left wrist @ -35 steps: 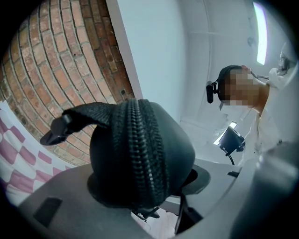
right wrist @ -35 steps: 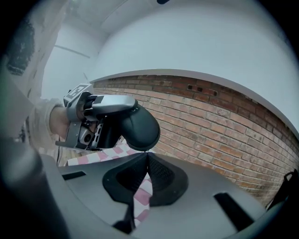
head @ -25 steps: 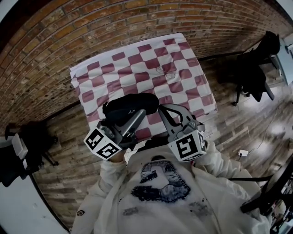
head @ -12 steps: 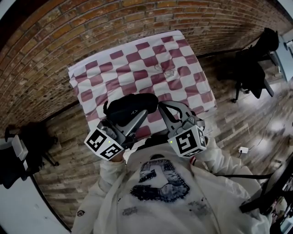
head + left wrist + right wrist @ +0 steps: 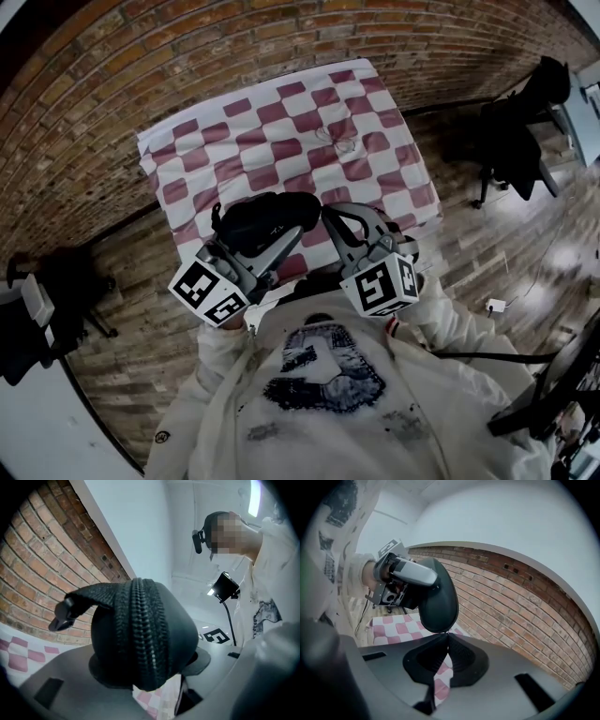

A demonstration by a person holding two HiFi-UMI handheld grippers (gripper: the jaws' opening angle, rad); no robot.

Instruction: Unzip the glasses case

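Clamping a rounded black glasses case (image 5: 267, 220) in the left gripper (image 5: 278, 227), over a pink-and-white checked tablecloth (image 5: 281, 141).
Touching its smooth tip with the right gripper (image 5: 446, 637), pinched fully together; showing a ribbed zip (image 5: 140, 634) across woven fabric.

Left tongs (image 5: 270, 236) clamped, pointing level; right tongs (image 5: 447, 637) pinched shut, tilted slightly down.

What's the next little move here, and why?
Probably draw the right gripper along the zip while the left gripper clamps the case. The zip looks closed, and the right jaws are shut right at the case's end, where the zip seems to start.
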